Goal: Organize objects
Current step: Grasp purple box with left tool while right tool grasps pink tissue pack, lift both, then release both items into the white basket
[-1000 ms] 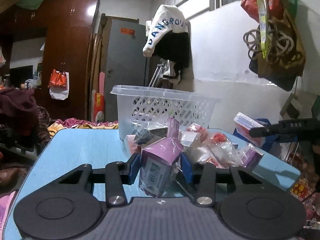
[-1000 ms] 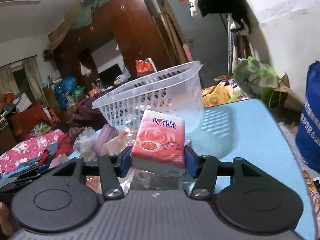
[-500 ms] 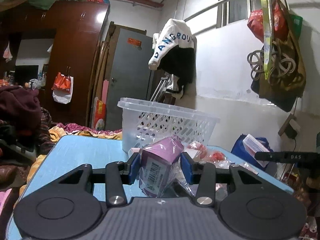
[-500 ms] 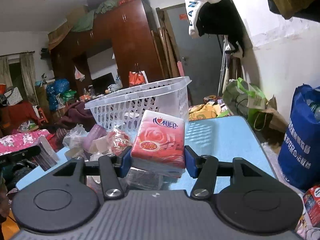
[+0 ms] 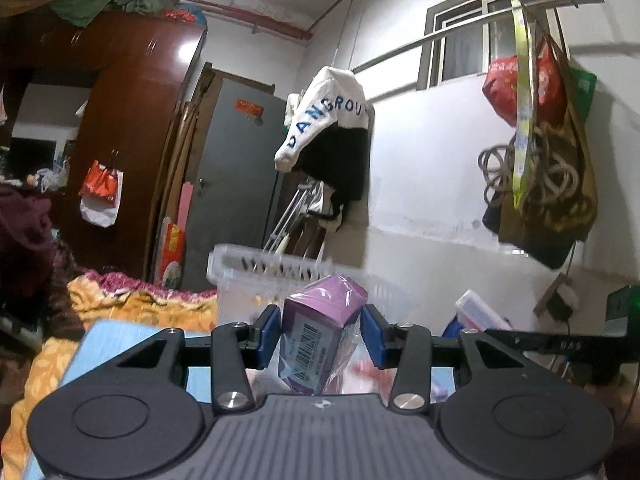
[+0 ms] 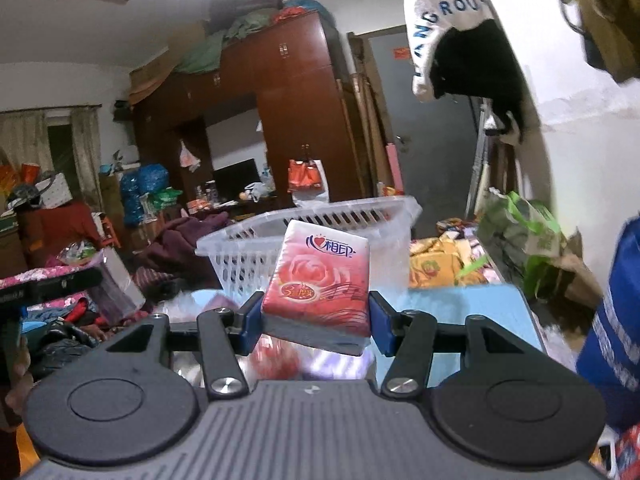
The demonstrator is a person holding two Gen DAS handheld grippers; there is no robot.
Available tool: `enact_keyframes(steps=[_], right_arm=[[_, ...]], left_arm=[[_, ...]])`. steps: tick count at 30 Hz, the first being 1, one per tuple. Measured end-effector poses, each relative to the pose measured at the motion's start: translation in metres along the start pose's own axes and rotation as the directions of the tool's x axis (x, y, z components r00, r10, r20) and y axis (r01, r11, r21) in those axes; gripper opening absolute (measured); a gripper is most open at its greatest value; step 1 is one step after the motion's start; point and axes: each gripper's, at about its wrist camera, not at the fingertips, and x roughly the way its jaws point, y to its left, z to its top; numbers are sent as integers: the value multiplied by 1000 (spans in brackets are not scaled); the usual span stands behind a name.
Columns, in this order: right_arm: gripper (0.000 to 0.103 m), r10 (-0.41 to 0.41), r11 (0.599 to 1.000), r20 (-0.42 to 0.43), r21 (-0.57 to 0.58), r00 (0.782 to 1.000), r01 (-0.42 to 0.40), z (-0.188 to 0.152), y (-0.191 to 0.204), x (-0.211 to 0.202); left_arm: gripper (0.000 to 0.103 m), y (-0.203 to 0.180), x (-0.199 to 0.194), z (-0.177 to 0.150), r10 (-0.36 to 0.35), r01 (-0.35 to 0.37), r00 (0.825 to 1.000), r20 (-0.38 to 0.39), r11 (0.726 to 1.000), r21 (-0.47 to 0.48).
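Left gripper (image 5: 322, 330): blue pads pinch a purple wrapped box (image 5: 320, 332), barcode face toward the camera, tilted, its loose clear wrap trailing toward 5 o'clock. The box is held clear of the blue table (image 5: 120, 344).

Right gripper (image 6: 316, 320): pads clamp a red tissue pack (image 6: 320, 280) with a rose print from both sides, top leaning toward 12 o'clock, also off the table.

White slotted basket (image 6: 316, 232) stands on the table just beyond both packs, at 12 o'clock from each gripper (rim blurred in the left view).

Blurred wrapped items (image 6: 276, 360) lie under the tissue pack; I cannot tell what they are.
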Motion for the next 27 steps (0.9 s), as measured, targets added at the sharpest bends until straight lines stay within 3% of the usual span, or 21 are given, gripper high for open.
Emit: enact_keyframes(steps=[4, 7, 12, 16, 17, 18, 20, 24, 27], right_arm=[[57, -1, 998, -7, -55, 1000, 1, 32, 9, 31], [57, -4, 987, 12, -163, 1000, 6, 57, 21, 64], [57, -63, 978, -48, -201, 997, 52, 82, 20, 121], [61, -67, 979, -106, -200, 992, 45, 77, 16, 141], [79, -71, 979, -109, -197, 992, 49, 75, 16, 142], [103, -82, 979, -102, -197, 991, 60, 73, 17, 140], [103, -97, 978, -56, -193, 994, 84, 71, 18, 125], [103, -46, 993, -67, -115, 997, 38, 49, 21, 72], [103, -21, 999, -43, -51, 999, 19, 4, 23, 23]], left_arm=[[48, -3, 31, 33, -25, 25, 1000, 17, 999, 29], [48, 1, 71, 57, -55, 56, 998, -21, 998, 13], [48, 14, 140, 78, 8, -13, 994, -106, 999, -44], [53, 18, 169, 74, 65, -69, 985, -158, 997, -24], [61, 18, 174, 72, 85, -87, 982, -168, 996, -4], [79, 17, 176, 70, 108, -107, 978, -177, 994, 15], [81, 21, 168, 64, 112, -112, 978, -177, 994, 11], [84, 23, 102, 46, 14, -20, 991, -134, 999, -43], [85, 11, 52, 12, 54, -55, 993, -109, 998, -3]])
